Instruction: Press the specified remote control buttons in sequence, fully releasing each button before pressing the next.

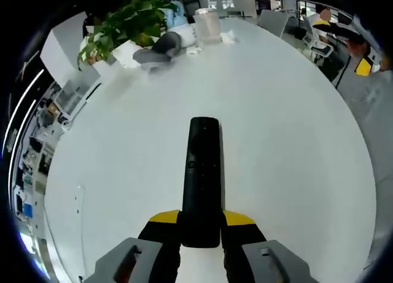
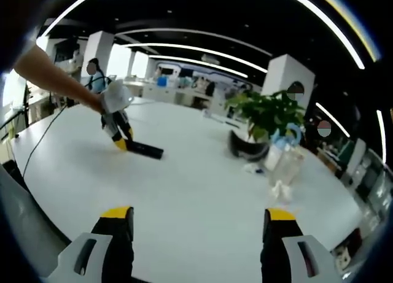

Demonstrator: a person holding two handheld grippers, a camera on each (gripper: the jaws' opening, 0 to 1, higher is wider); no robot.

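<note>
Basically, the left gripper (image 1: 201, 231) was clenched on the near end of a black remote (image 1: 202, 172), yellow-tipped jaws pressed vs. its two long sides, w/ the remote's far end sticking out fwd over the white table (image 1: 295, 172). Button detail on the remote was too small to read. In the right gripper view the same left gripper (image 2: 120, 140) showed well apart at upper left, held by a person's hand (image 2: 115, 99), w/ the remote (image 2: 143, 150) low, at or just above the tabletop; contact couldn't be told. The right gripper (image 2: 199, 224) was released, jaws wide apart, nothing btw. them, over bare table (image 2: 196, 191). Far side of the table: a potted plant (image 1: 132, 22) in a white pot, a dark grey rounded object (image 1: 158, 50) just beside it, and a clear plastic container (image 1: 207, 24) w/ white crumpled bits near it.
</note>
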